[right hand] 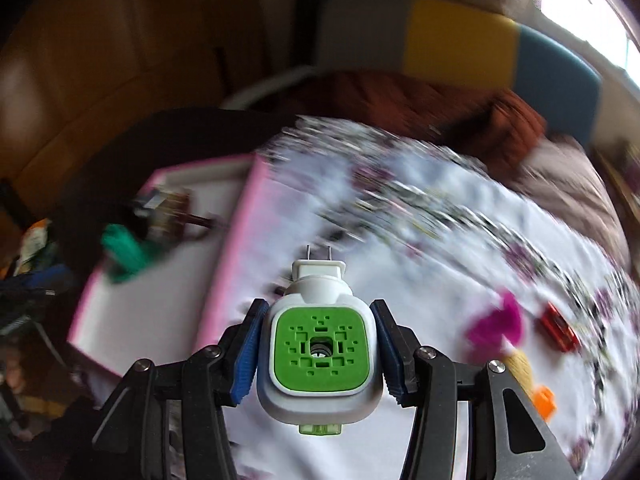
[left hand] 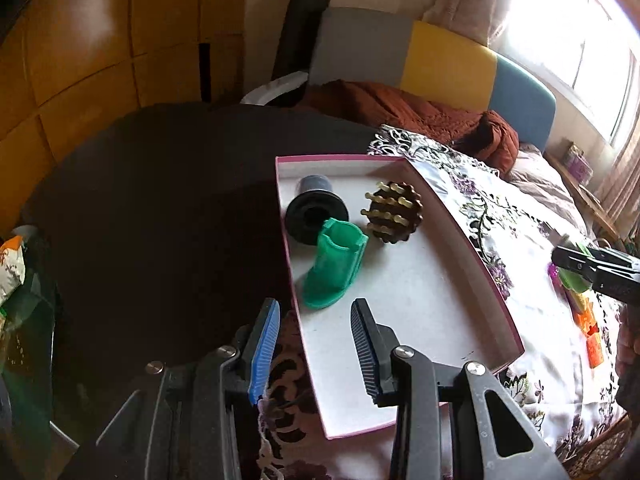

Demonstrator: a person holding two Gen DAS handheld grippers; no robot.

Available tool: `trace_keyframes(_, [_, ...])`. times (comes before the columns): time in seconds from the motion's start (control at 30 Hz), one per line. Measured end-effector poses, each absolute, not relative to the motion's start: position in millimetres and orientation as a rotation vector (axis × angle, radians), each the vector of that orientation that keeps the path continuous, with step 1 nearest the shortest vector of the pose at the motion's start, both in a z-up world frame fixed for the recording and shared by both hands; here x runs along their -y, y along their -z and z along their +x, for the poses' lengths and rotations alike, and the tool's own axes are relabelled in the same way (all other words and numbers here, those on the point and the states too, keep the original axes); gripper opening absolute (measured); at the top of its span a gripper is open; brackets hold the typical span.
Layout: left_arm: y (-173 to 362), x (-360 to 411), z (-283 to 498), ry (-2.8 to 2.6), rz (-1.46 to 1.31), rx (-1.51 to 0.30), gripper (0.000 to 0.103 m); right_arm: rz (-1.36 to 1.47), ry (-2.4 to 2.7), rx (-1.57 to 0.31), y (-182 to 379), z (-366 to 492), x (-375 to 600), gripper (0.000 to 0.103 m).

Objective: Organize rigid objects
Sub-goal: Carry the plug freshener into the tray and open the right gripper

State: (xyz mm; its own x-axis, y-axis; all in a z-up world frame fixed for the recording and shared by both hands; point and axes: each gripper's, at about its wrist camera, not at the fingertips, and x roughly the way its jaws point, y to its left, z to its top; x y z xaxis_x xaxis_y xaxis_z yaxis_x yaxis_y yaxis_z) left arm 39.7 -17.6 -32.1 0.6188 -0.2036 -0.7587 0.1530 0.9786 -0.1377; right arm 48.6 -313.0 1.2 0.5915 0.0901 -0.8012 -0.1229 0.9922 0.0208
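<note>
A pink-rimmed white box lies on the floral cloth. In it are a black flanged cylinder, a green boot-shaped piece and a brown round studded piece. My left gripper is open and empty, just in front of the green piece at the box's near left edge. My right gripper is shut on a white plug-in device with a green face, held above the cloth to the right of the box. The right gripper also shows in the left wrist view.
Small toys lie on the cloth at the right: a magenta piece, a red piece, an orange block. A dark round table lies left of the box. A rust blanket and a coloured headboard are behind.
</note>
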Motion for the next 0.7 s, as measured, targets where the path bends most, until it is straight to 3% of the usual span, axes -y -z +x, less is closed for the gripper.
trace_keyframes(0.2, [34.3,8.5,40.2,0.201,-0.078,-0.885,0.037,-0.079,-0.258,-0.928,-1.2,69.5,236.5,0.052])
trace_keyframes(0.37, [38.6,3.0,41.8,0.193,-0.092,-0.895,0.037,-0.129,-0.319,-1.056,34.0,107.1,194.5,0.052])
trace_keyframes(0.7, [44.4,-6.6,43.0,0.171,-0.113,-0.912,0.037,-0.151,-0.196,-1.062,66.9,144.3,192.2,0.055])
